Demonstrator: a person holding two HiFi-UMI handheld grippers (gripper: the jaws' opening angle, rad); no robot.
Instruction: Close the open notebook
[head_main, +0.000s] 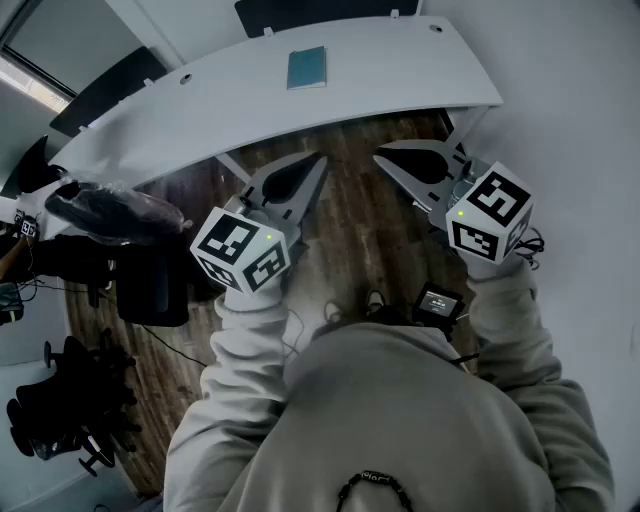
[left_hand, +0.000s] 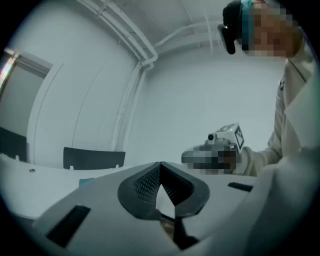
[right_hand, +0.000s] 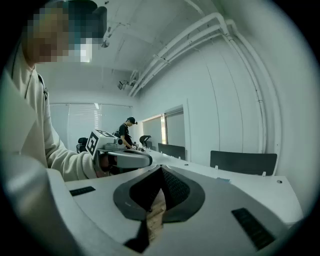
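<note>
A teal notebook lies flat on the white curved table, with only its cover showing. It appears as a small teal sliver in the left gripper view and in the right gripper view. My left gripper and my right gripper hang side by side over the wooden floor, short of the table's near edge. Both point toward the table, well away from the notebook. The left gripper has its jaws together with nothing between them, and the right gripper stands the same way.
Dark chair backs stand behind the table. Black office chairs and cables crowd the floor at the left. A small black device lies on the floor near my feet. Another person stands far off along the table.
</note>
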